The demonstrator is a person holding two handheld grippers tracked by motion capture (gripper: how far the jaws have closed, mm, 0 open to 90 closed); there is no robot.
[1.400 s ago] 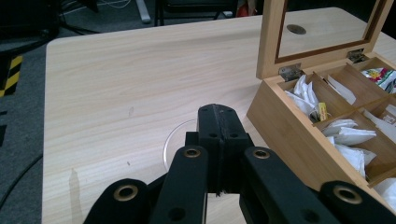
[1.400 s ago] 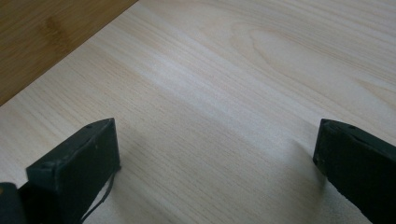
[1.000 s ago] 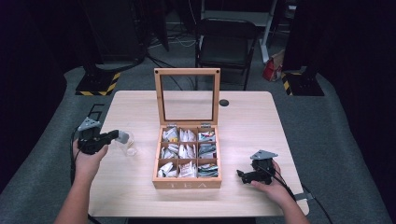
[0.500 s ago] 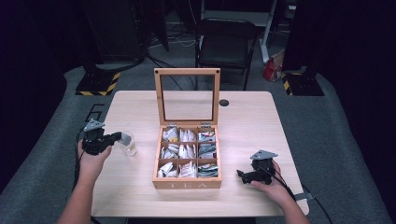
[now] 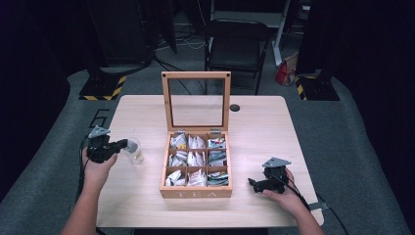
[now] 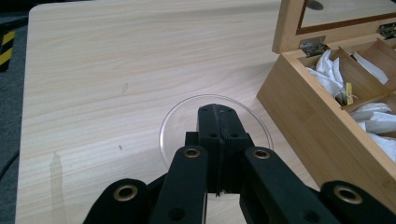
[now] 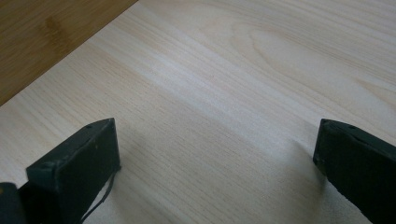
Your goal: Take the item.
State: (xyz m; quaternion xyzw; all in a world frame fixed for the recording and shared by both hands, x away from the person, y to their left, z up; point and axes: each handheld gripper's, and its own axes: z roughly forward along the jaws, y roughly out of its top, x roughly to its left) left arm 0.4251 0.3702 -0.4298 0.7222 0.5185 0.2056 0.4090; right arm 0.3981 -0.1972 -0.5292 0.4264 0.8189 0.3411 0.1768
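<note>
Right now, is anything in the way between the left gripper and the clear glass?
No, nothing visible is in the way. The left gripper, jaws shut, sits right at the clear glass, its tips over the rim. The open tea box stands off to one side, apart from the glass.

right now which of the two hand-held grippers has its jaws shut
The left hand-held gripper, poised over the clear glass beside the tea box. Its jaws are pressed together, while the right hand-held gripper has its jaws spread wide above bare table.

- The tea box [image 5: 195, 193] is showing honey-brown wood.
- The glass cup [image 6: 215, 135] is looking clear.
- The left gripper [image 6: 218, 122] is showing matte black.
- The table [image 5: 259, 127] is showing pale wood grain.
</note>
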